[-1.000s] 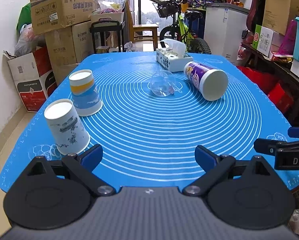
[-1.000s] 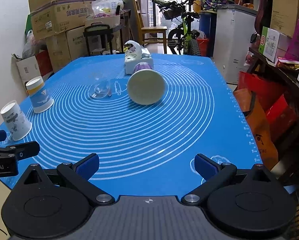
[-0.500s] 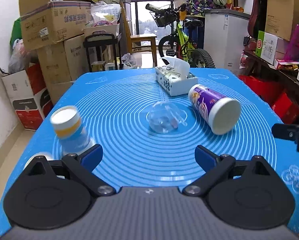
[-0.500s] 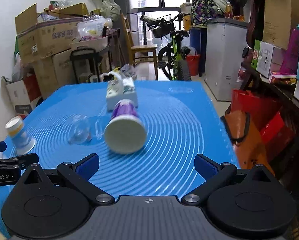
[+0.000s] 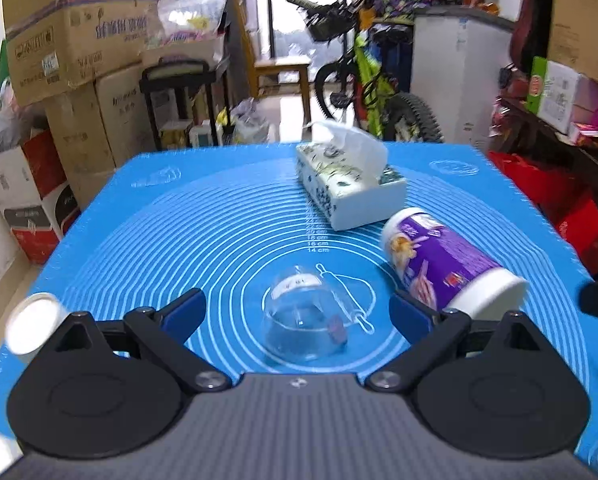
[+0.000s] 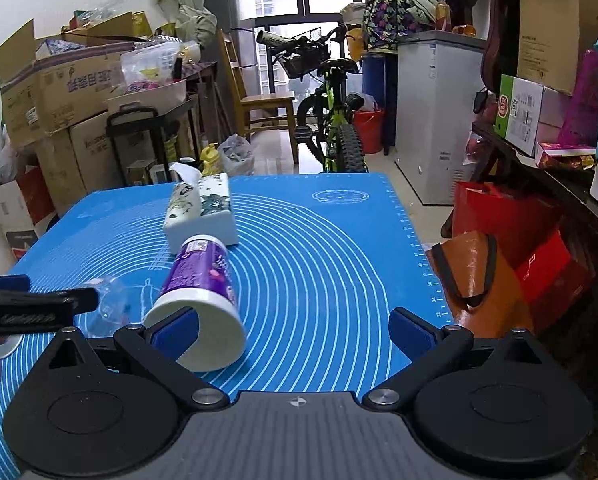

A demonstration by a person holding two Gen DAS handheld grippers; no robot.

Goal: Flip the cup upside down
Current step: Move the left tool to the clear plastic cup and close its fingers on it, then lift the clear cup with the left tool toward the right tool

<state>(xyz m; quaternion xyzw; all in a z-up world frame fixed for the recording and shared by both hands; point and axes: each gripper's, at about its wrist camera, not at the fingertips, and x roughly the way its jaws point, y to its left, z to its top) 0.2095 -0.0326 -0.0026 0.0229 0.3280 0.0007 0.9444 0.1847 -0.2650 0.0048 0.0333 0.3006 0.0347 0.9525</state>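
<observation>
Two grippers, fingers spread, empty; left view alone shows clear cup whole between left fingers.

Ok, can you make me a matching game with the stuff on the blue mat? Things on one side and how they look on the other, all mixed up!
Things:
1. clear plastic cup
2. purple cup
3. tissue box
4. left gripper

How they look:
A. white tissue sticking out of the top
B. see-through, lying on its side in the middle of the mat
C. open, fingers on either side of the clear cup
D. lying on its side, white mouth facing the camera

Pairs: 1-B, 2-D, 3-A, 4-C
</observation>
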